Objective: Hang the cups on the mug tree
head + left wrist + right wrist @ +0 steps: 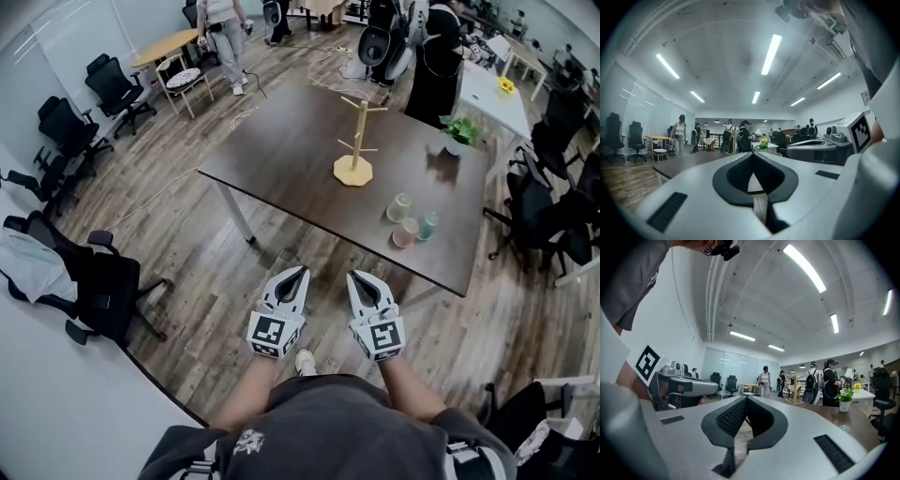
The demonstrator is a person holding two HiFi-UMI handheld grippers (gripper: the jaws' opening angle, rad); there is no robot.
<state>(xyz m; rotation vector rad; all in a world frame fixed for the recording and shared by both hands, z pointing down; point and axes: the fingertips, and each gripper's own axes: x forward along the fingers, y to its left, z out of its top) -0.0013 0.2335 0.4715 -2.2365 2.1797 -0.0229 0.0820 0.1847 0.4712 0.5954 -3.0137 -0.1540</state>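
Closest in, over the wood floor (216,272): left gripper (300,272) and right gripper (354,276), side by side, pointing level toward the table (281,150). Fingers (737,176) pressed together on both, tips meeting. Nothing between them and nothing touched.

Open floor straight ahead, up to the table's near edge. Off to the left, a black chair (108,291) with things piled on it, close to the white wall. Off to the right, more black chairs (544,225) crowded by the table's end, so less room on that side.

Just past the near edge, toward the right corner: three cups (405,232), standing close together on the dark top, well apart from the grippers. Farther in, near the middle: the wooden mug tree (356,141), upright on its flat base, pegs bare. Plenty of open table top around it.

Beyond that, by the far right edge: a small green plant (459,131) in a white pot. At the far end of the room: people (436,66) standing.
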